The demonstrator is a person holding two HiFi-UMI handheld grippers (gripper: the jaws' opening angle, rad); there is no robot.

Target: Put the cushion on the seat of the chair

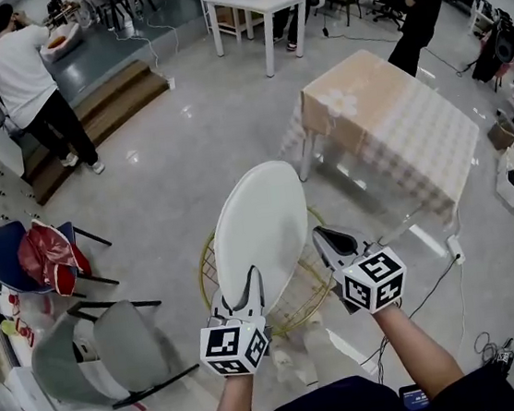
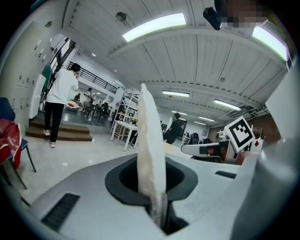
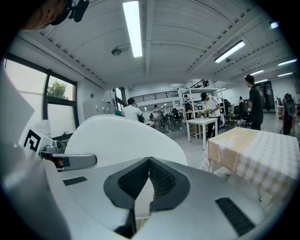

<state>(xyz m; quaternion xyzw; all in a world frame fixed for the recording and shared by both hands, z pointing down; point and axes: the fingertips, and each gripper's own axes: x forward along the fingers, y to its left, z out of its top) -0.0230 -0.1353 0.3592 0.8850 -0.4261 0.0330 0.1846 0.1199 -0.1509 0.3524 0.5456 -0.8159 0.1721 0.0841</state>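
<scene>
The left claw [image 1: 240, 290] pinches the near edge of the white cushion [image 1: 261, 220]. The right claw [image 1: 328, 240] seems clamped on its right edge, above the gold wire chair [image 1: 298, 299].

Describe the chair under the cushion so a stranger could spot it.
Beside the checked-cloth table, directly under the white cushion, stands the wire chair. Unlike the grey chair and blue chair to the left, it is open gold wirework.

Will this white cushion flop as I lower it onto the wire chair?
Probably stiff: the cushion looks flat and unbent, pinched only at its edges by the left hand-held gripper and right hand-held gripper. Likely light, since two edge pinches carry it. It might slide on the wire chair.
</scene>
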